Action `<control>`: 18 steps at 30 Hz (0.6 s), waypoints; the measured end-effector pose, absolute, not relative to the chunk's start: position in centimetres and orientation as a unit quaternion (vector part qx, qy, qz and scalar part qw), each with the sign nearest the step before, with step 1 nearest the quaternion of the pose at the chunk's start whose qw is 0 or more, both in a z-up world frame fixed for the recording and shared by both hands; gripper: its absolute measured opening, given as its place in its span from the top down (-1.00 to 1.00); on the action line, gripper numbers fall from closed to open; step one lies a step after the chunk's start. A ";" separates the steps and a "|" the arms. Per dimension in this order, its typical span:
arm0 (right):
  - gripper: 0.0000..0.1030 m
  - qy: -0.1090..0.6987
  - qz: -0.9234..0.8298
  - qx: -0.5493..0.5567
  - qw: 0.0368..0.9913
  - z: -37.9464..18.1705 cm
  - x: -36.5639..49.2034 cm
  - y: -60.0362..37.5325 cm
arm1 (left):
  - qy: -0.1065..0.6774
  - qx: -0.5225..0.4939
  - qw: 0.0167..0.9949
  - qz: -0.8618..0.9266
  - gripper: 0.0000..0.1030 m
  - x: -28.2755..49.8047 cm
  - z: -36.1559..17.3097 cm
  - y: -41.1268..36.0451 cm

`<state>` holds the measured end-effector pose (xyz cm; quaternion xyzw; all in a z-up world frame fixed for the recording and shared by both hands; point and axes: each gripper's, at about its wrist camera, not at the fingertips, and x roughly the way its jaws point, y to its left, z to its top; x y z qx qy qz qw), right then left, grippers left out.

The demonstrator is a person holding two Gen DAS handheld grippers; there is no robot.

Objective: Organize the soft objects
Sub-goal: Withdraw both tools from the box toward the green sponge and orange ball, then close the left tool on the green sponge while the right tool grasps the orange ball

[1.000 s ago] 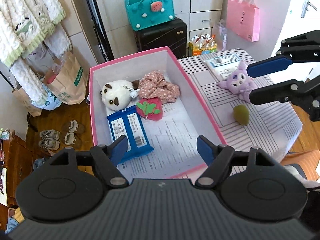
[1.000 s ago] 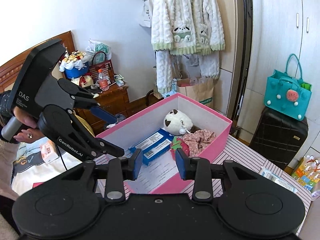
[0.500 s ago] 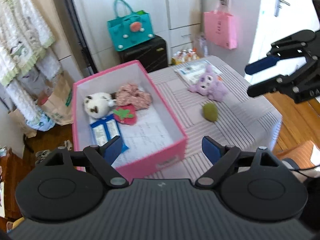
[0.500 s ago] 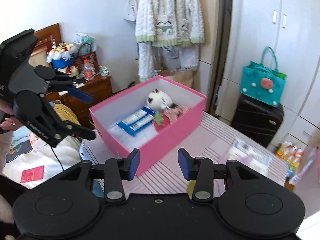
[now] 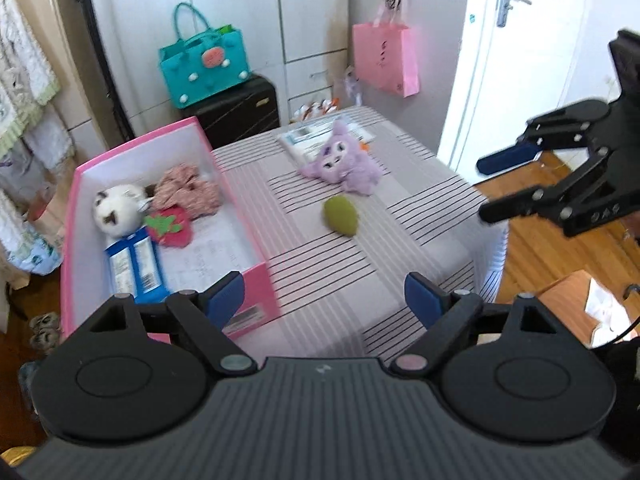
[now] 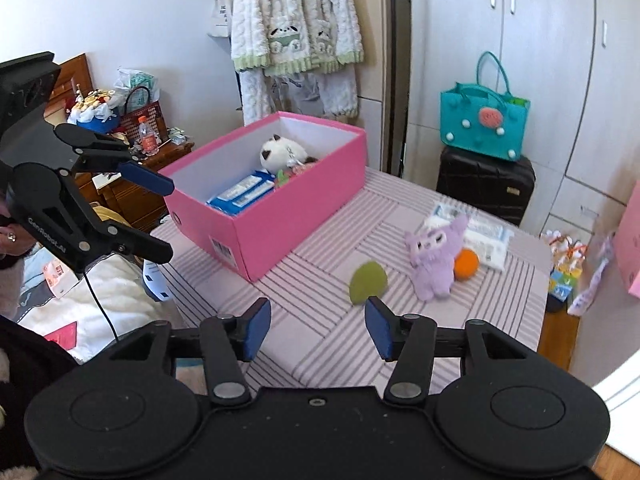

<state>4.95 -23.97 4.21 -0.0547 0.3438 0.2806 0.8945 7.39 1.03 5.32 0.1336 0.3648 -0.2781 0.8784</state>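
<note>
While both grippers hang above the striped table (image 6: 320, 320), each stands released with nothing between its blue pads; the left gripper (image 5: 324, 300) spreads wide, and the right gripper (image 6: 316, 326) has just been opening. A pink box (image 6: 280, 224) sits at the table's far left corner, holding a panda plush (image 5: 116, 210), a floral fabric piece (image 5: 186, 192), a strawberry plush (image 5: 170, 226) and a blue packet (image 5: 138, 266). Mid-table lies a green soft toy (image 6: 368, 282); near it, toward the far right corner, a purple plush (image 6: 434, 256) touches an orange ball (image 6: 466, 264).
</note>
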 end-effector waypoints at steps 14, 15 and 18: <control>-0.21 0.335 0.246 -0.009 0.910 -0.5 6.2 -28.9 | 0.309 0.140 0.907 -0.252 -0.69 8.7 0.9 -5.5; -0.22 0.332 0.243 -0.008 0.911 -0.8 6.5 -29.2 | 0.314 0.136 0.906 -0.251 -0.69 9.0 0.6 -5.8; -0.28 0.317 0.233 0.005 0.919 -2.0 7.7 -30.3 | 0.325 0.117 0.906 -0.244 -0.69 10.4 -0.5 -6.8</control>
